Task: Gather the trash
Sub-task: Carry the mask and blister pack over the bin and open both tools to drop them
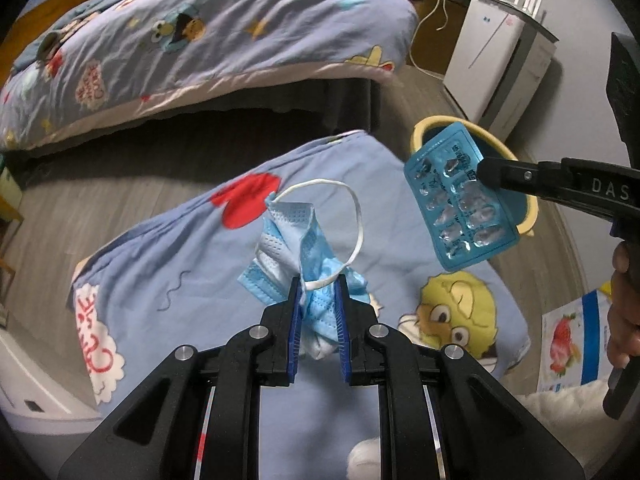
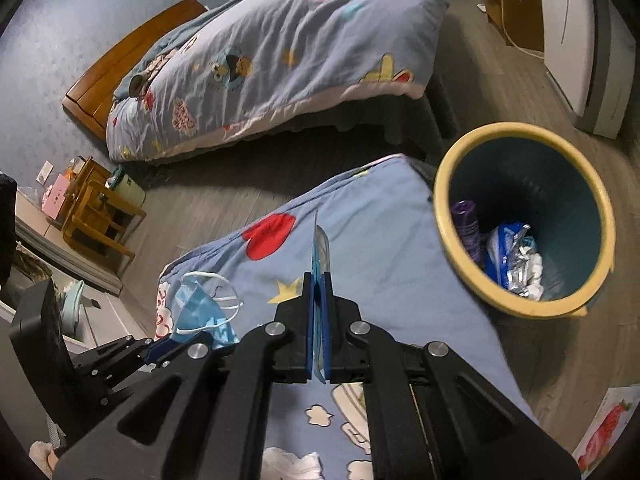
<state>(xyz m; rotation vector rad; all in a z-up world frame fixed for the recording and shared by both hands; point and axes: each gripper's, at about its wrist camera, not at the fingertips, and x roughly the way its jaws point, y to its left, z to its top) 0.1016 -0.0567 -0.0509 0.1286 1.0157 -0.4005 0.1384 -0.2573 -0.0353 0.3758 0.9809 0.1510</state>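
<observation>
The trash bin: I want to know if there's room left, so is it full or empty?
Partly filled. In the right wrist view the trash bin holds a purple item and crumpled wrappers at the bottom; most of its inside is bare.

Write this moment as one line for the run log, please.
left gripper: shut on face mask | right gripper: shut on blister pack | bin: holds trash, both items not yet inside

Bin stands right of the quilt.
</observation>
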